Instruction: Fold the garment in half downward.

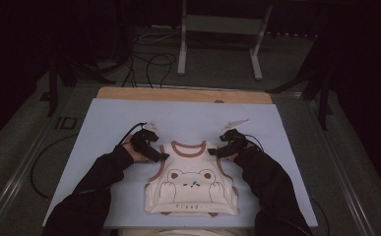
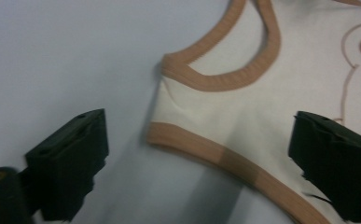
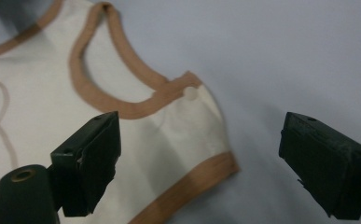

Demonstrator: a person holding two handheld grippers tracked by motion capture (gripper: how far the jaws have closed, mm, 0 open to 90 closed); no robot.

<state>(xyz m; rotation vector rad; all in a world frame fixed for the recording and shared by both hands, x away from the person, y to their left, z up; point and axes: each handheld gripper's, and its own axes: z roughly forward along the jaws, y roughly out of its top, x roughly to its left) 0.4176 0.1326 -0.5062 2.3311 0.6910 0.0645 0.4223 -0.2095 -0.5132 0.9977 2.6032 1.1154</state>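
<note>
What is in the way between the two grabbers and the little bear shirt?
Nothing visible. The bear shirt lies flat on the blue mat. The left gripper and the right gripper each hang at a shoulder strap, jaws open, with only bare mat and cloth between them.

Baby vest (image 1: 193, 184): cream body, tan-brown ribbed trim on neckline, armholes and hem, bear print outlined in brown on front, small cream snap button (image 3: 190, 93) on shoulder. Table mat (image 1: 129, 123): pale blue-grey. Table edge (image 1: 178, 94): light wood. Gripper pads (image 2: 71, 161): black. Sleeves (image 1: 89, 191): black.
</note>
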